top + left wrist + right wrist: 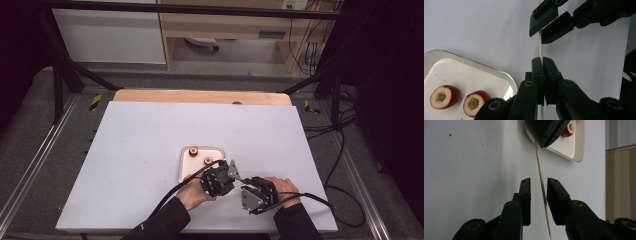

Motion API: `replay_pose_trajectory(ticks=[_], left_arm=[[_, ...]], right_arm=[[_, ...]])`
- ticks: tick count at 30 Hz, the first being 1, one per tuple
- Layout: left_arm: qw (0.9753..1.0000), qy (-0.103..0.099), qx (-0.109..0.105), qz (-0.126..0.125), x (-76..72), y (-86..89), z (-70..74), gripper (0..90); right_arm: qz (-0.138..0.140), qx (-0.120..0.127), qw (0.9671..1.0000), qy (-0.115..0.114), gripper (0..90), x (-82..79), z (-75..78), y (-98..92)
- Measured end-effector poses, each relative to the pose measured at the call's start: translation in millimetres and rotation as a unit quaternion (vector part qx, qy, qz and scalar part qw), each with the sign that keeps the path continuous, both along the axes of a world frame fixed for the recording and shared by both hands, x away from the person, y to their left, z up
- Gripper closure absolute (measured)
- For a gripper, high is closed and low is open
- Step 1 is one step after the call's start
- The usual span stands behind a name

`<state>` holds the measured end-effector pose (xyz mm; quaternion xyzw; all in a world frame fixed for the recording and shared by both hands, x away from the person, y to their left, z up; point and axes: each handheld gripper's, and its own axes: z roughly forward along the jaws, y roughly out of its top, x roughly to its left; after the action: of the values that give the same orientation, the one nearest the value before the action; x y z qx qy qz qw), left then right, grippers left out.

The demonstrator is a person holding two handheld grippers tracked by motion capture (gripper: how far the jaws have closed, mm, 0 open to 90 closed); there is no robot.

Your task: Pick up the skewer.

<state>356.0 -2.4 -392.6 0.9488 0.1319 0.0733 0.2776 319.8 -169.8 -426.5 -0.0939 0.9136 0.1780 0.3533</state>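
thin wooden skewer [540, 45]: light, stiff, snaps easily; grip mid-shaft. left gripper [542, 62] fingers clamped on it; right gripper [538, 186] fingers apart around it, above white table [150, 140].

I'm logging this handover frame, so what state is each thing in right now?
Left gripper: shut on the skewer.
Right gripper: open, fingers either side of the skewer.
Skewer: bare, held off the table.
Fruit pieces: cored, lying in the tray.
Tray: flat on the table.
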Motion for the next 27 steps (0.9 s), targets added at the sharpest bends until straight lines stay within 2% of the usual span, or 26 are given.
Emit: replay_pose_trajectory(ticks=[4, 6, 10, 19, 20, 21, 22, 23, 24, 27], left_arm=[[1.0000, 0.003, 0.002, -0.002, -0.3, -0.1, -0.5, 88.4], [1.0000, 0.005, 0.003, -0.003, -0.2, -0.2, -0.6, 88.4], [1.0000, 0.005, 0.004, -0.005, -0.4, -0.2, -0.9, 88.5], [0.9998, 0.017, 0.003, -0.001, 3.4, 4.1, 2.3, 87.3], [0.9997, 0.025, 0.004, 0.005, 5.5, 6.0, 3.5, 83.9], [0.9997, 0.025, 0.004, 0.005, 5.5, 6.0, 3.5, 81.9], [0.9992, 0.035, 0.015, 0.009, 8.2, 7.3, 3.8, 80.8], [0.9992, 0.035, 0.015, 0.009, 8.2, 7.3, 3.8, 80.0], [0.9987, 0.045, 0.021, 0.009, 9.7, 7.6, 3.1, 79.6], [0.9976, 0.052, 0.045, 0.012, 11.1, 7.8, 0.6, 79.6]], right_arm=[[0.020, -0.023, 0.9995, -0.009, 79.8, 0.4, -1.0, -0.3], [0.024, -0.026, 0.9993, -0.009, 82.4, -0.1, -2.1, -0.4], [0.041, -0.038, 0.9981, -0.028, 88.1, -0.5, -2.1, -0.7], [0.048, -0.052, 0.9961, -0.053, 89.0, -4.2, 0.2, 1.8], [0.050, -0.058, 0.9949, -0.066, 89.0, -5.1, 1.2, 3.1], [0.050, -0.058, 0.9949, -0.066, 89.0, -5.1, 1.2, 3.1], [0.051, -0.071, 0.9932, -0.077, 89.0, -6.3, 2.2, 5.2], [0.051, -0.071, 0.9932, -0.077, 89.0, -6.3, 2.2, 5.2], [0.060, -0.085, 0.9903, -0.091, 89.0, -6.1, 3.1, 7.7], [0.063, -0.093, 0.9886, -0.100, 89.0, -6.0, 3.8, 9.8]])
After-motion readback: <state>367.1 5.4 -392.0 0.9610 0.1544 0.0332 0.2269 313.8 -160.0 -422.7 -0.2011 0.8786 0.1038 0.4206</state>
